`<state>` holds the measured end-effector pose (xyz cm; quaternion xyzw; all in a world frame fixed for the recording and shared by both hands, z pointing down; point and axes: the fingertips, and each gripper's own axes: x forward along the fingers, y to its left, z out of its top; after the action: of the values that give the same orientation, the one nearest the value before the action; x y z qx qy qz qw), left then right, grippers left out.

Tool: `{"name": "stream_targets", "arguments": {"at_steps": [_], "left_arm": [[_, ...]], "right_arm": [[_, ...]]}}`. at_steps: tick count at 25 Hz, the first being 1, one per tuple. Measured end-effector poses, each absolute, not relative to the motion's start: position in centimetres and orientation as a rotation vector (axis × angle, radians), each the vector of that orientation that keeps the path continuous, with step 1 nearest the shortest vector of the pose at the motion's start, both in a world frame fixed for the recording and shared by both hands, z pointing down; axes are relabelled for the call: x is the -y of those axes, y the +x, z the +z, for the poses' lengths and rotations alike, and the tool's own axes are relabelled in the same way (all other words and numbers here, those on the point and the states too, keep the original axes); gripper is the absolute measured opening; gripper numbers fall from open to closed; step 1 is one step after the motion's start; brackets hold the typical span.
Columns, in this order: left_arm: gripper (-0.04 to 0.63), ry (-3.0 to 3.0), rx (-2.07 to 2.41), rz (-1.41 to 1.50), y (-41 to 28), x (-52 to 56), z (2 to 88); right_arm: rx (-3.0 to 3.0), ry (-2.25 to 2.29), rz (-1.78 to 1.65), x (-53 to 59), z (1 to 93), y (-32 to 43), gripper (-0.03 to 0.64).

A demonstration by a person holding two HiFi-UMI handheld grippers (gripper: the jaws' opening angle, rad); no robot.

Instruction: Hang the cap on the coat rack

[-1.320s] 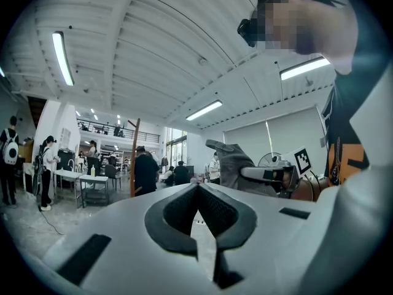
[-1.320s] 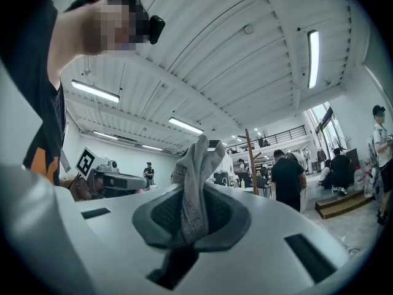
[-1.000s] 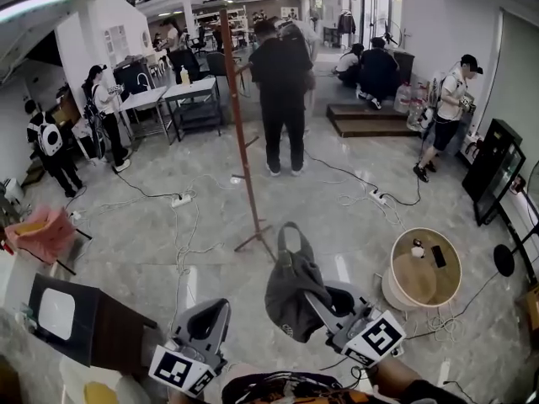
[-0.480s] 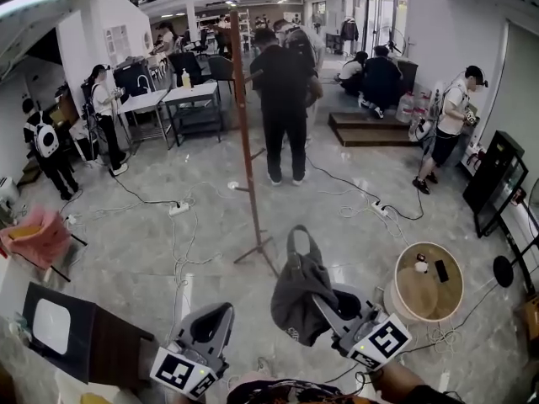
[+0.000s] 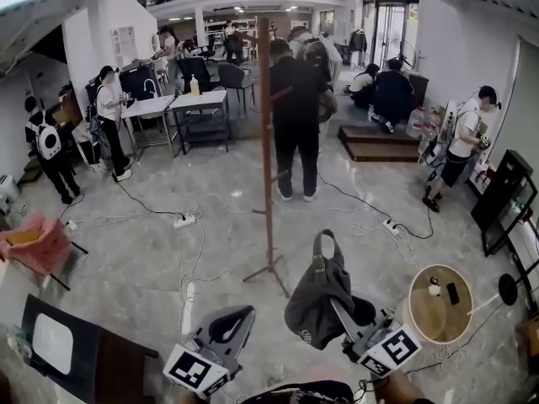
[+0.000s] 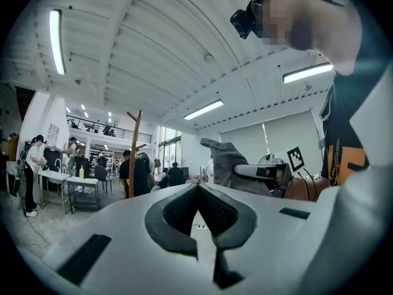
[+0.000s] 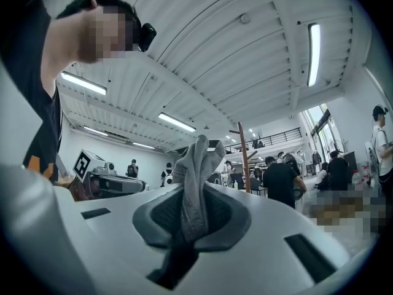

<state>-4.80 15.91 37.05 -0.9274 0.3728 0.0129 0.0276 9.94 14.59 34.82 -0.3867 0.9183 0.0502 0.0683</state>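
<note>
The grey cap (image 5: 318,300) hangs crumpled from my right gripper (image 5: 338,307), which is shut on its fabric; the strap loop sticks up. In the right gripper view the cloth (image 7: 195,178) is pinched between the dark pads. The brown wooden coat rack (image 5: 266,133) stands upright on the marble floor ahead, its tripod foot (image 5: 270,270) a short way beyond the cap. It also shows as the coat rack (image 7: 243,158) in the right gripper view. My left gripper (image 5: 239,316) is low at the left, shut with nothing in it; from its own view the cap (image 6: 225,162) is at the right.
A round wooden table (image 5: 440,304) with small items stands to the right. A dark cabinet (image 5: 76,352) sits at the lower left, a pink chair (image 5: 34,244) farther left. Cables and power strips (image 5: 183,220) lie on the floor. A person in black (image 5: 296,116) stands just behind the rack; several others are around.
The head view has moved forward and to the left: the coat rack is nearer and closer to the middle. Both grippers have shifted slightly right, and the cap is still held.
</note>
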Motion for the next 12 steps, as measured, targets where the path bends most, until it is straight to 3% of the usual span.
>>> {"name": "stream_targets", "arguments": {"at_steps": [12], "left_arm": [[0.023, -2.863, -1.212, 0.058, -3.0, -0.6, 37.3]], "right_arm": [[-2.784, -1.075, 0.181, 1.0, 35.0, 11.1, 0.048]]}}
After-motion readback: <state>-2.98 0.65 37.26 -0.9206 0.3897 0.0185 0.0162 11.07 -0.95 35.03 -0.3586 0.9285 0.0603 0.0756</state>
